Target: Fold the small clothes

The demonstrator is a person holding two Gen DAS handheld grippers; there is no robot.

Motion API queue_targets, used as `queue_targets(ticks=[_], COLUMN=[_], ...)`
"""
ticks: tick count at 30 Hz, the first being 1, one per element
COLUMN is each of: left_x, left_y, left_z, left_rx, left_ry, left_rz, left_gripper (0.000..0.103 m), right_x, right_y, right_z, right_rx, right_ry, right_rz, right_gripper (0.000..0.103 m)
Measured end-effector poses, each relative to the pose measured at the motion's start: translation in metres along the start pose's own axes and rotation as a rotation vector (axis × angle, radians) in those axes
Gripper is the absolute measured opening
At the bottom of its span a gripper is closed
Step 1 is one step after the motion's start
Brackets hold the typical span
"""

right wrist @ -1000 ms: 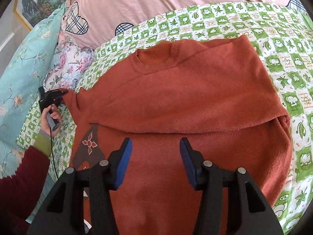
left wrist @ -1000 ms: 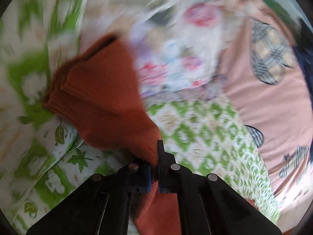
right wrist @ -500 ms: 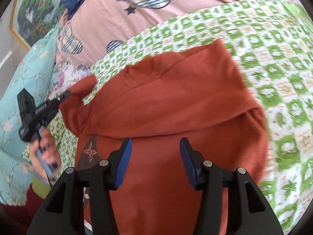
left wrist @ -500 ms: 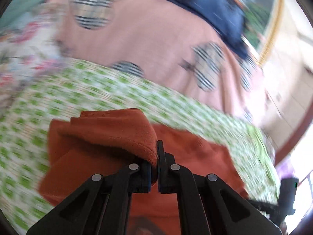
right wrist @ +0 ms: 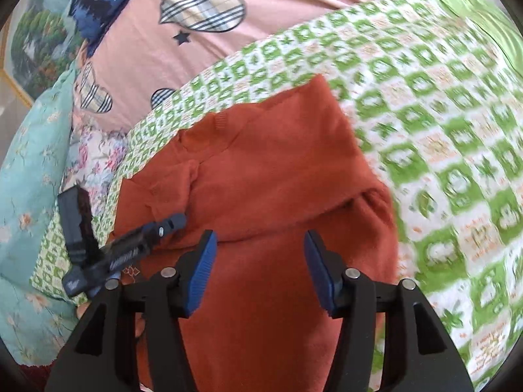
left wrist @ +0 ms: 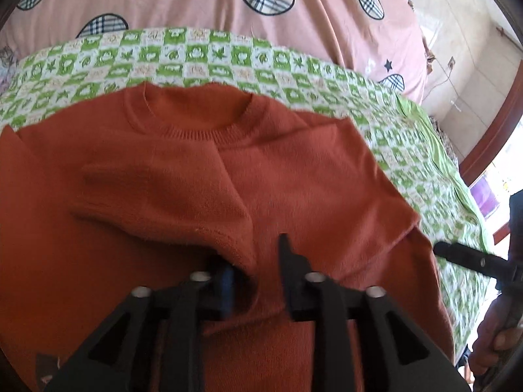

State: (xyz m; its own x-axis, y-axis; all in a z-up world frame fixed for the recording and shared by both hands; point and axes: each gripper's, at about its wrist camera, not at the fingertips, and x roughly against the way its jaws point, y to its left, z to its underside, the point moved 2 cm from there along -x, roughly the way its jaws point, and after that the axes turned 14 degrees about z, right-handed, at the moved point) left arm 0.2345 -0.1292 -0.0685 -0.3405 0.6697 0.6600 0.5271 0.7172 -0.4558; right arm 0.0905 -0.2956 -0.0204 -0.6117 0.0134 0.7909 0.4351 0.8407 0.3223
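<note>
Right under the left gripper [left wrist: 255, 261] the jaws have just been opening, and the folded-in sleeve [left wrist: 183, 196] of the rust-orange sweater [left wrist: 310, 176] is draped over its left finger, the cuff edge loose in the gap rather than pinched. If that hand pulls back carelessly, I'd guess the knit could catch on the pad and drag the sleeve off the chest again. The right gripper [right wrist: 258, 271] hovers with its jaws apart and nothing between them, above the lower body of the sweater, just short of the fold line where the other sleeve [right wrist: 294, 176] lies across. A low pass there might rumple that fold. Beyond both grippers the sweater lies flat, neckline [left wrist: 193, 124] away from them, on the green-checked sheet [left wrist: 228, 58]; further off is a pink quilt [left wrist: 196, 9]. The soft bed could let layers slide.
</note>
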Motion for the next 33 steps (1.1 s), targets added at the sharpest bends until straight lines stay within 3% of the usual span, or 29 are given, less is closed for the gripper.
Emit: queue_targets(ticks=[2,7,12,14,15,18,19,20,21,23,26,28,31,33], left_x=[0.015,0.069,0.134,0.153,0.156,0.158,0.157,0.155,0.154,0.151,0.147,0.147,0.138,0.134], left_y=[0.002,0.017,0.066,0.100,0.116,0.152,0.158,0.161,0.161,0.162,0.163,0.162,0.155,0.147], left_z=[0.012,0.040,0.060,0.065,0.067,0.068,0.068,0.065,0.062,0.056,0.050,0.049,0.049,0.050], left_rx=[-0.004,0.032,0.085,0.145,0.184,0.294,0.311,0.305,0.294,0.281,0.278,0.290,0.281,0.239], left_ry=[-0.012,-0.022,-0.093,-0.127,-0.127,-0.117,-0.113,-0.117,-0.118,-0.115,-0.131,-0.145,-0.148,-0.137], left_rz=[-0.018,-0.026,-0.231,-0.341,-0.361,-0.332,-0.313,-0.318,-0.328,-0.347,-0.359,-0.366,-0.351,-0.393], left_gripper=[0.058,0.061,0.061,0.061,0.061,0.061,0.061,0.061,0.060,0.058,0.045,0.041,0.041,0.037], right_x=[-0.004,-0.024,-0.049,-0.067,-0.082,-0.118,-0.125,-0.129,-0.129,-0.114,-0.078,-0.065,-0.083,-0.093], right_y=[0.017,0.085,0.165,0.192,0.206,0.221,0.219,0.214,0.206,0.186,0.142,0.104,0.057,0.039], right_z=[-0.004,-0.012,-0.009,-0.003,0.002,0.008,0.006,0.002,-0.005,-0.023,-0.045,-0.052,-0.046,-0.039], right_rx=[0.051,0.255,0.529,0.639,0.706,0.799,0.793,0.764,0.711,0.575,0.373,0.235,0.111,0.052], right_ry=[-0.007,-0.024,-0.080,-0.094,-0.094,-0.095,-0.089,-0.081,-0.063,-0.071,-0.141,-0.143,-0.013,0.039], right_rz=[-0.008,-0.002,0.043,0.081,0.127,0.266,0.284,0.289,0.281,0.210,0.116,0.107,0.067,0.089], right_gripper=[0.058,0.060,0.070,0.074,0.075,0.072,0.063,0.028,0.014,0.009,0.009,0.009,0.014,0.040])
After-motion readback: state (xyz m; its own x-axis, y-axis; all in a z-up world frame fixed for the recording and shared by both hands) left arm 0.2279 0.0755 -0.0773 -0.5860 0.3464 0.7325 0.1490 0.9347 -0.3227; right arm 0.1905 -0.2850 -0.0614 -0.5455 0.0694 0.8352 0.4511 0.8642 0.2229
